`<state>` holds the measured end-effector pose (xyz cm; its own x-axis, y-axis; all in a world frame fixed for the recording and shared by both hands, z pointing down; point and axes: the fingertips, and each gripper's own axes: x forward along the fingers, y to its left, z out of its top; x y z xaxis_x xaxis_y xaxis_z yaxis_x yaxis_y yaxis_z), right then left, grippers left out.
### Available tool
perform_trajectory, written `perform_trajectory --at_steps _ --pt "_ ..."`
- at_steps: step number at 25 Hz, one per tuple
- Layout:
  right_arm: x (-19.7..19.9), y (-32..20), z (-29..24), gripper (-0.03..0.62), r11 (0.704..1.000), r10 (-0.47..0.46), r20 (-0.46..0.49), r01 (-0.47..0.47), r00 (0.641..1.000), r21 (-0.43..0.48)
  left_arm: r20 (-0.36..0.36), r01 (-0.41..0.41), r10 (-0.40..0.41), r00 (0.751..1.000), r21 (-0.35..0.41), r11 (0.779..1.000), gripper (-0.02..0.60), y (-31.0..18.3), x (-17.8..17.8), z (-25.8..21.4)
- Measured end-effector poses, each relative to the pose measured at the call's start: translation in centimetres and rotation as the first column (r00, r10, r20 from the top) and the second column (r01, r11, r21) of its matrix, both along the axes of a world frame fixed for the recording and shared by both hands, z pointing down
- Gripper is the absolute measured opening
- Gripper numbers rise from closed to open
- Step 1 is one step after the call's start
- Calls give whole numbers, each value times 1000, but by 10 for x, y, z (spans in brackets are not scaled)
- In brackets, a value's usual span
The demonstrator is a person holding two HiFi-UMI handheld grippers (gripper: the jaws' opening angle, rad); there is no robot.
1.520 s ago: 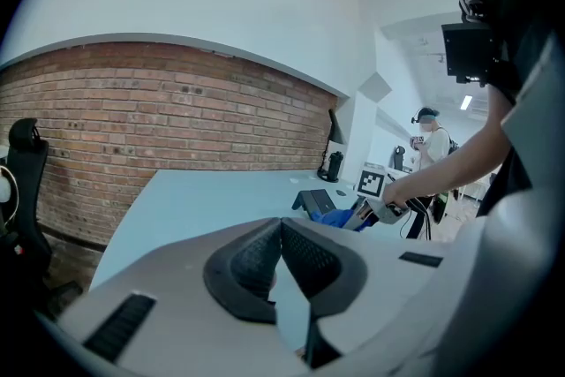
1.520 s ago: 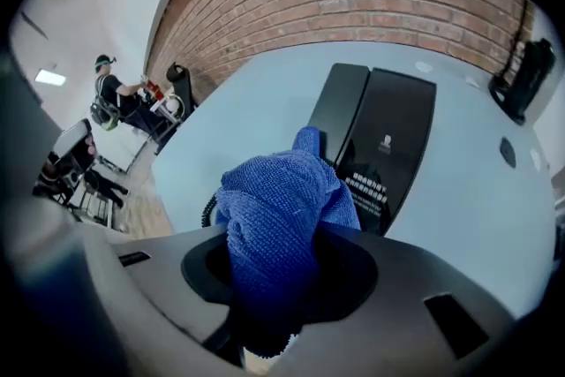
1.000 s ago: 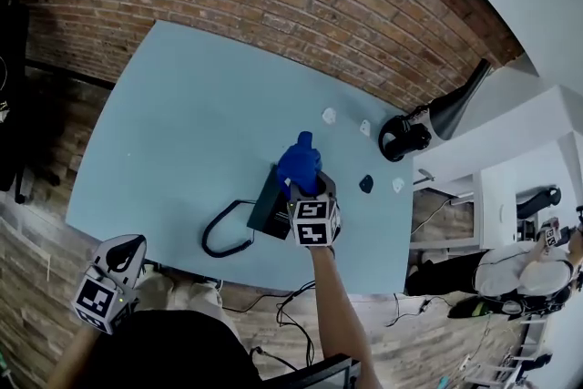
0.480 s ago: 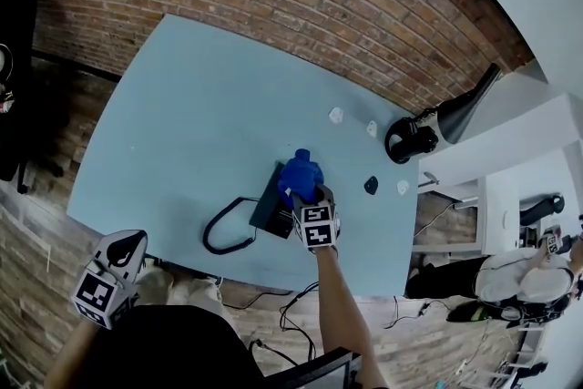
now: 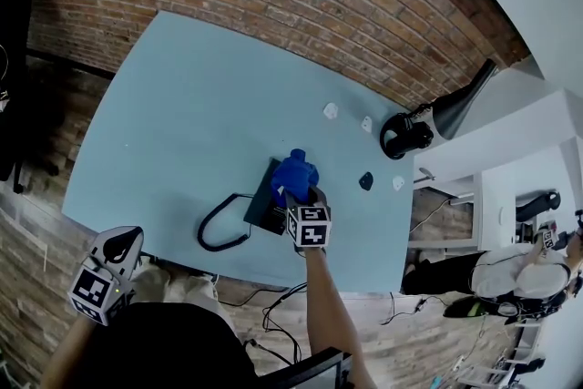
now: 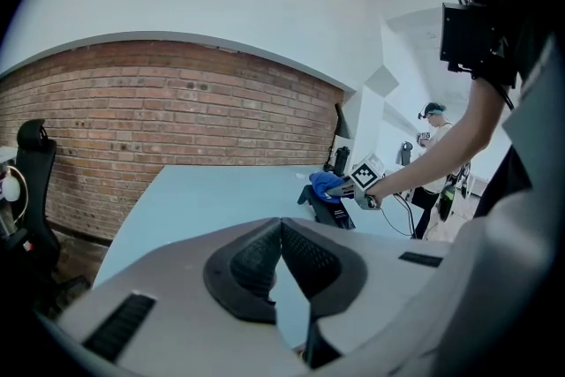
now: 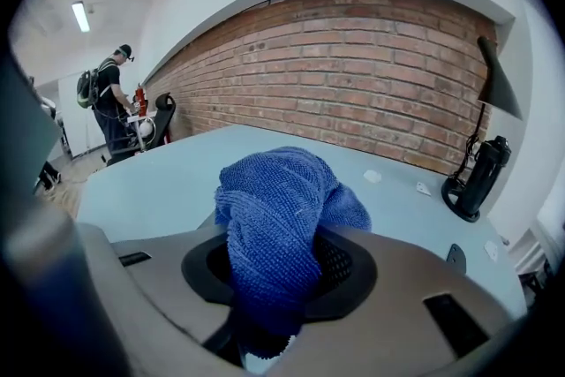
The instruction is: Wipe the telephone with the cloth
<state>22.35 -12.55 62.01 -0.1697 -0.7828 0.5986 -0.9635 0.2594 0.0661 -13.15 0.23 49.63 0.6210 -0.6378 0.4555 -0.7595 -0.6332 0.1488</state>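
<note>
1. Black phone (image 5: pixel 264 212): desk type, lies flat on the blue table (image 5: pixel 182 105) near its front edge. Its black cord (image 5: pixel 217 230) loops out on the table to its left.
2. Blue cloth (image 5: pixel 296 175): microfibre, bunched into a wad, clamped between the jaws of the right gripper (image 7: pixel 275 278). The wad sits over the phone's right part, seemingly touching it.
</note>
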Motion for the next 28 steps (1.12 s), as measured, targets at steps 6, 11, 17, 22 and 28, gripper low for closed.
perform_trajectory --at_steps 6,11,17,22,28 --pt "0 7 2 150 999 34 24 -34 999 17 -1 7 -7 1000 4 1000 -5 -2 -2 -2" --pt "-3 11 3 150 998 54 65 -56 996 26 1 18 -18 1000 -5 1000 -3 -1 -9 -2" --pt "-5 18 6 150 993 102 98 -107 990 54 7 18 -18 1000 -11 1000 -5 0 -11 0" --pt "-3 19 5 150 993 96 112 -102 989 53 5 10 -10 1000 -14 1000 -4 0 -8 1" --pt "-8 24 6 150 992 101 137 -109 985 59 11 7 -7 1000 -26 1000 -4 3 -10 0"
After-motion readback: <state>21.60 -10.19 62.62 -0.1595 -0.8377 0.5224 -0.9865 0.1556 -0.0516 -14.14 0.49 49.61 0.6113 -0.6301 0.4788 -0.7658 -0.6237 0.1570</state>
